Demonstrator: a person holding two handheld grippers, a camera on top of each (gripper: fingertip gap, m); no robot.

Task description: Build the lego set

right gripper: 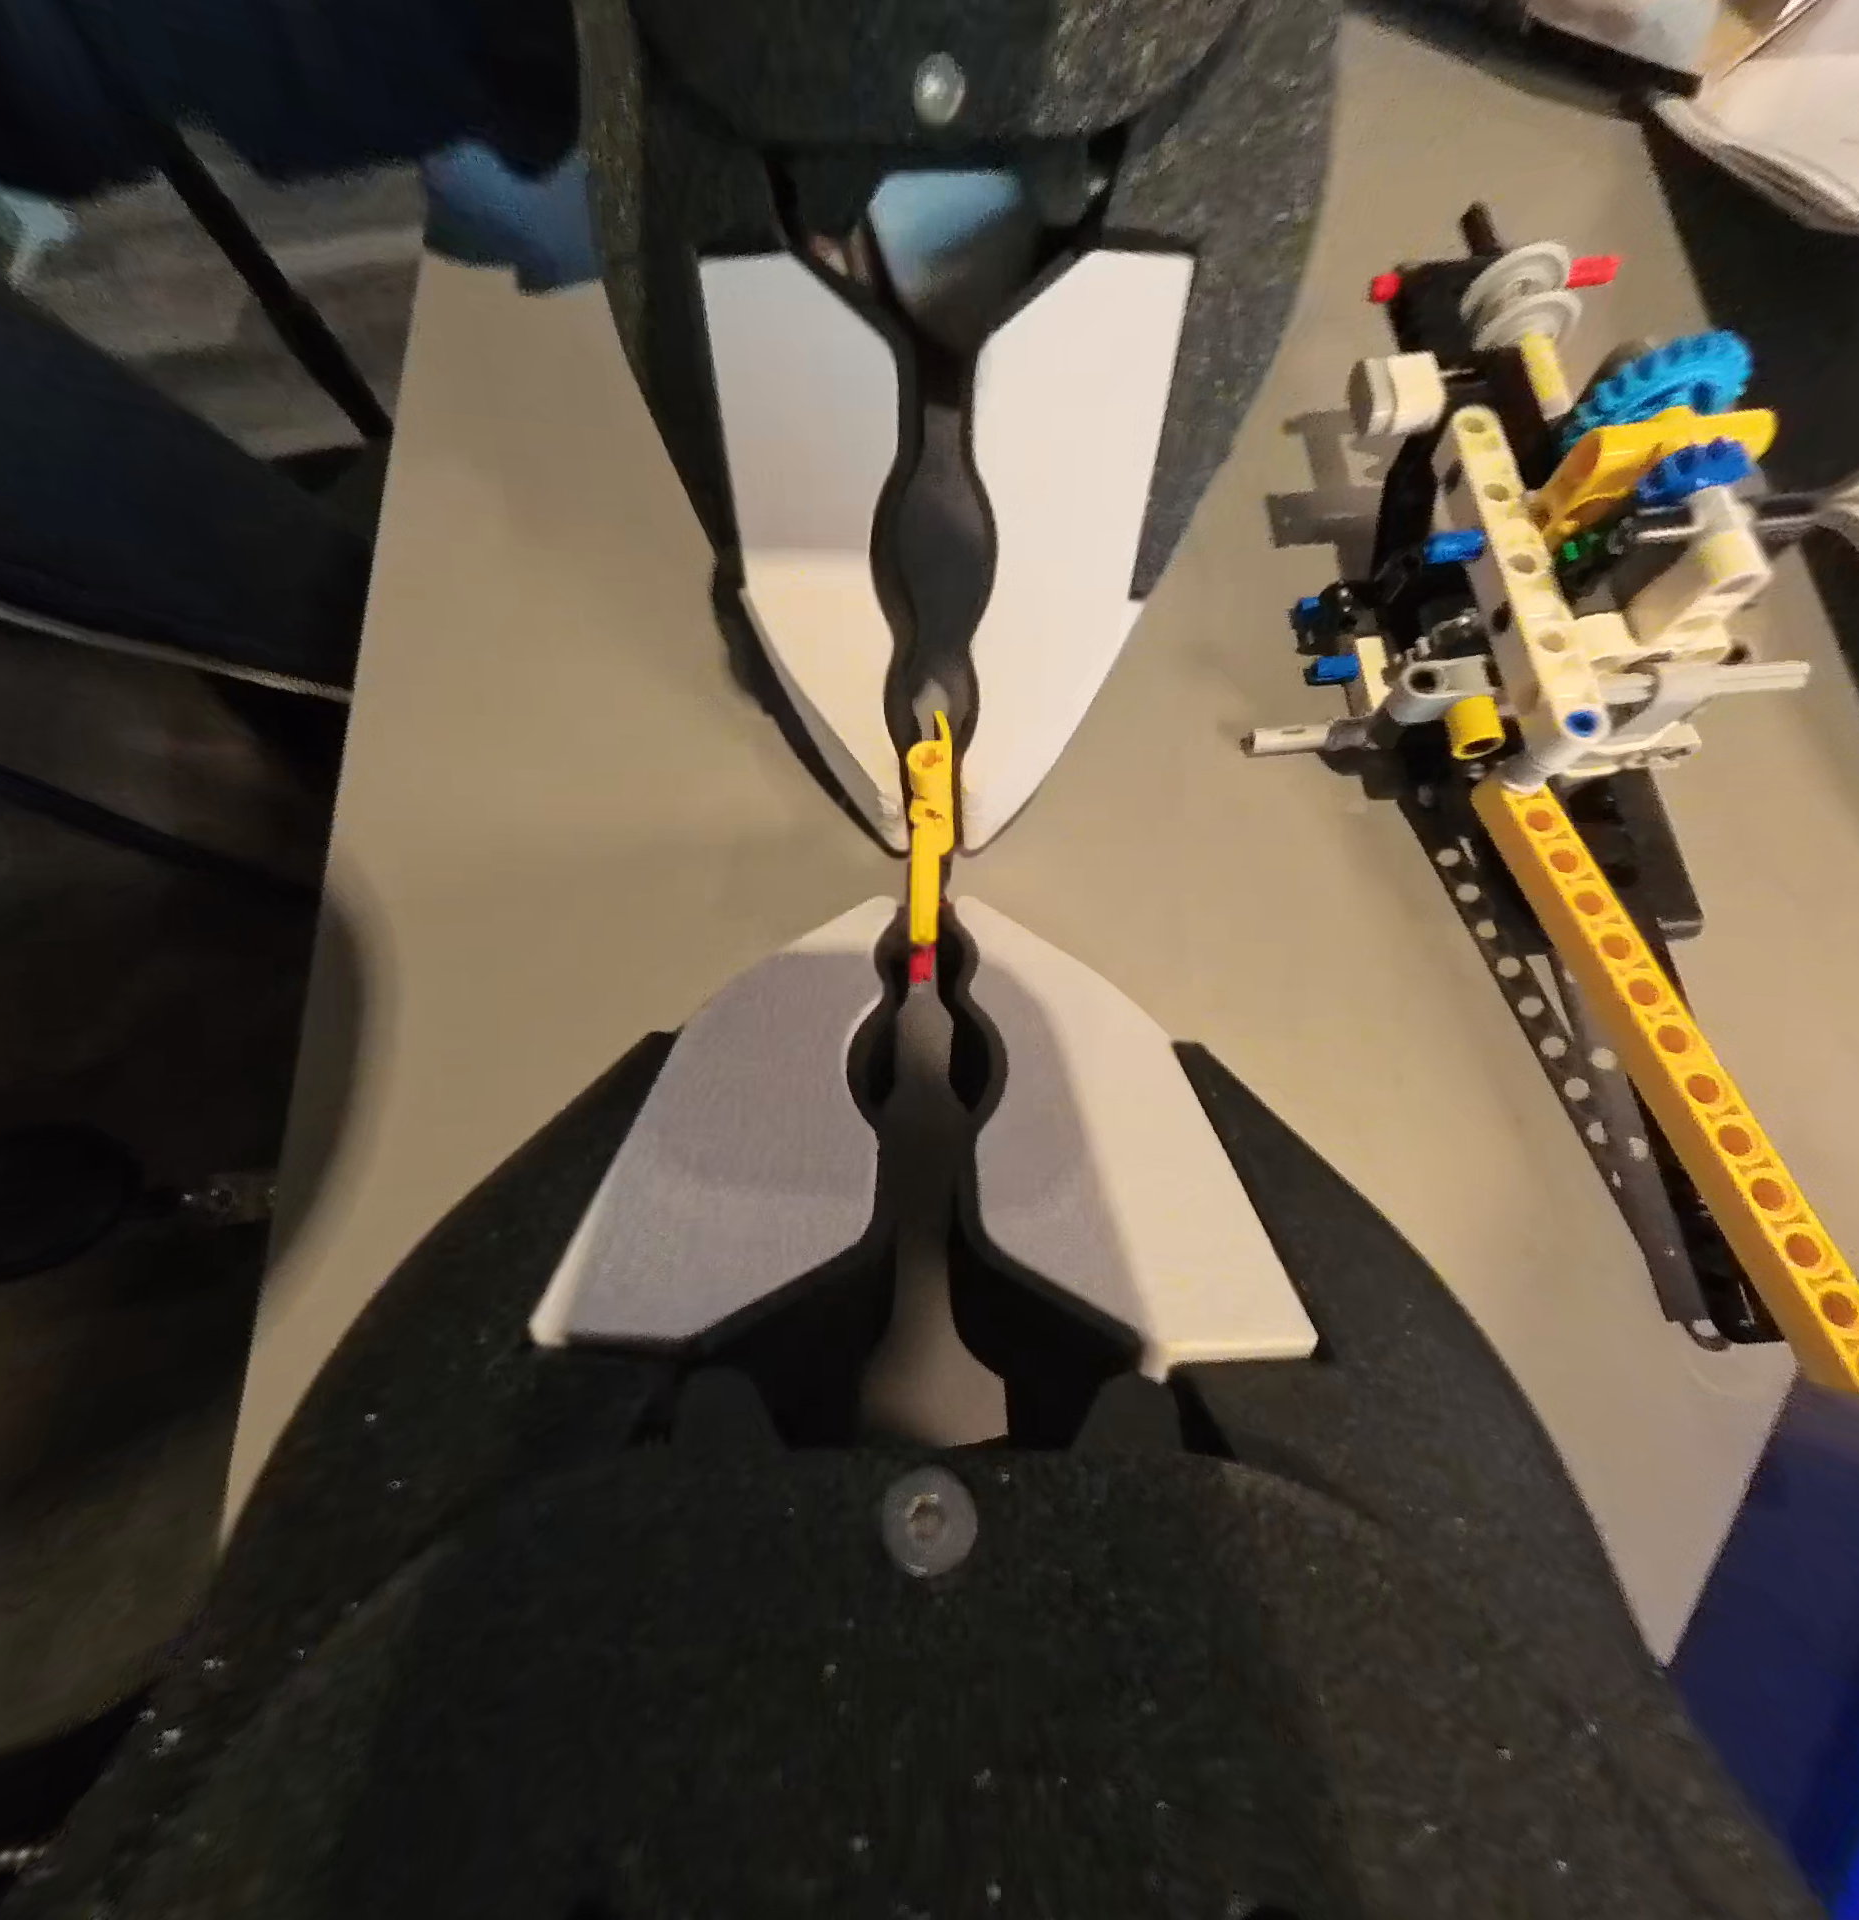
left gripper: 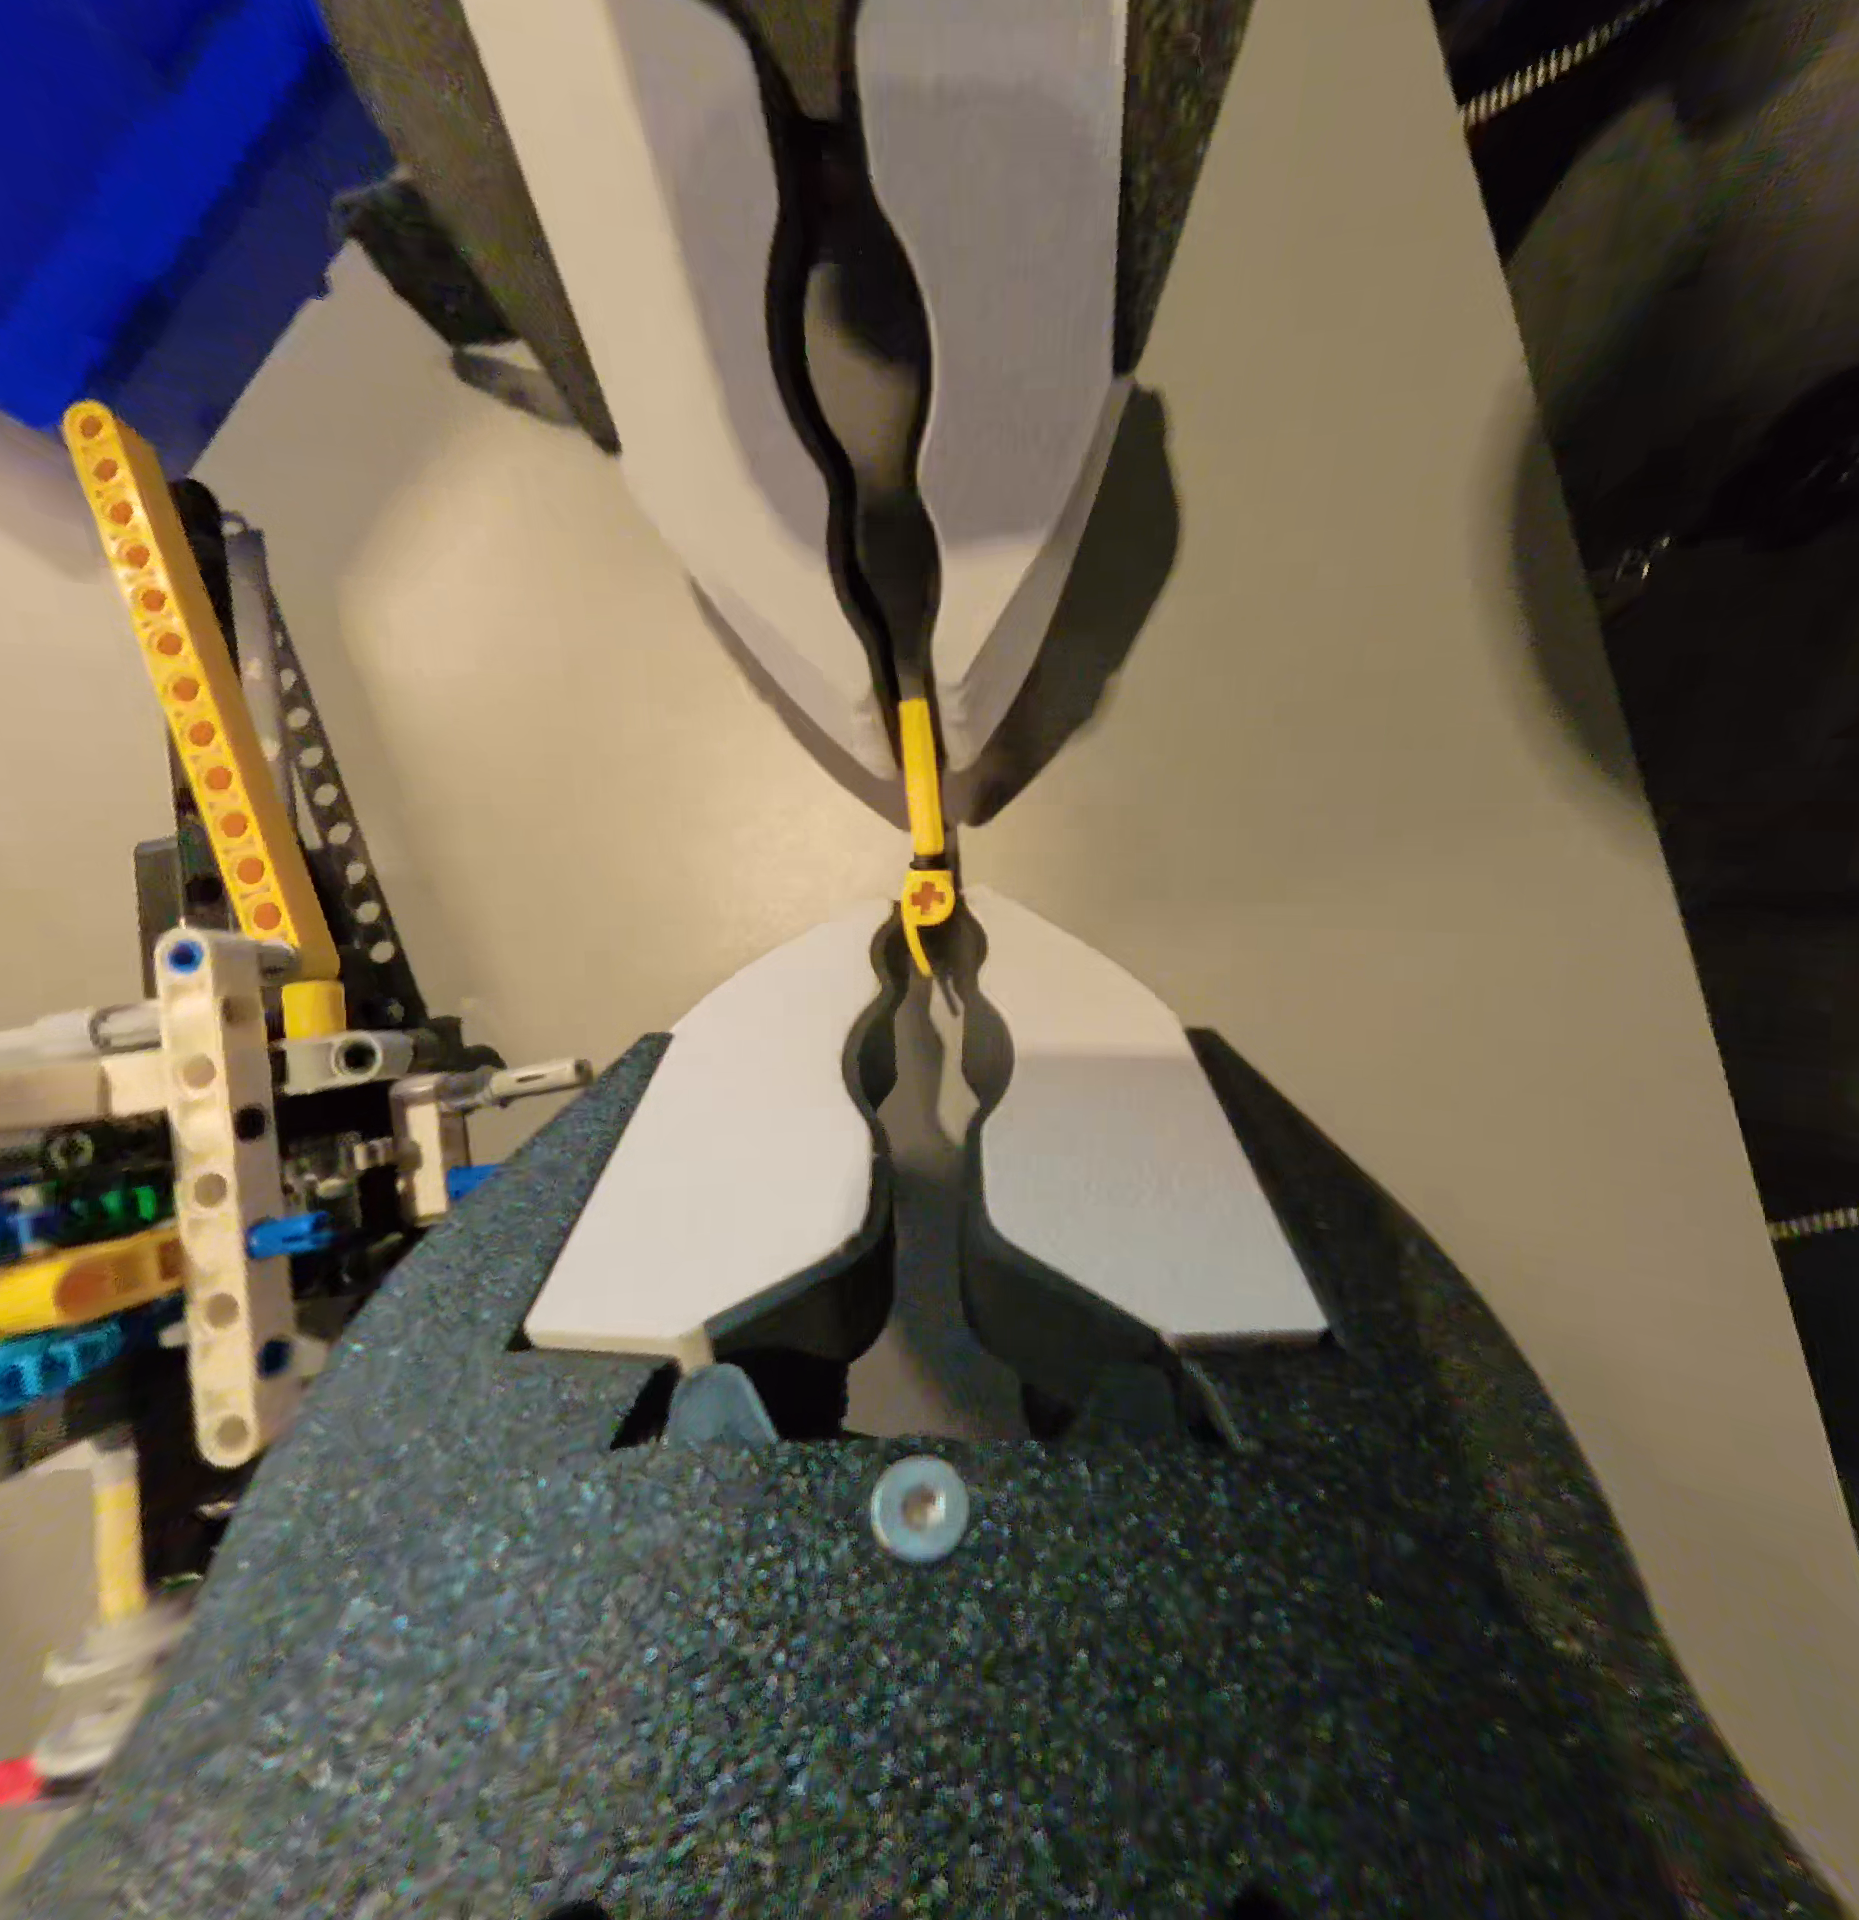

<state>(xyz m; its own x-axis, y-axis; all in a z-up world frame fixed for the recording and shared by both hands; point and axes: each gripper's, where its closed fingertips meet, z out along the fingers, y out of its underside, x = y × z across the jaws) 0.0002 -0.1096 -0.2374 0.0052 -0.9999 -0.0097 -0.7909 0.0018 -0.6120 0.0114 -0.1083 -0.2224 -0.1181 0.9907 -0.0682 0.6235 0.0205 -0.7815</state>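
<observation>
You are pinching one thin yellow connector piece (left gripper: pixel 925 831) between both closed grippers, left gripper (left gripper: pixel 930 935) and right gripper (right gripper: pixel 923 935), tip to tip beside the lego model (right gripper: pixel 1527 623); keep them aligned, pressing straight.

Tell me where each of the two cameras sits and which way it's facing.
Left wrist view: on the left gripper, looking along its fingers at the right gripper opposite; lego model at left.
Right wrist view: on the right gripper, facing the left gripper; lego model at right.
Shared: the small yellow piece held between both, the model, the table.
</observation>
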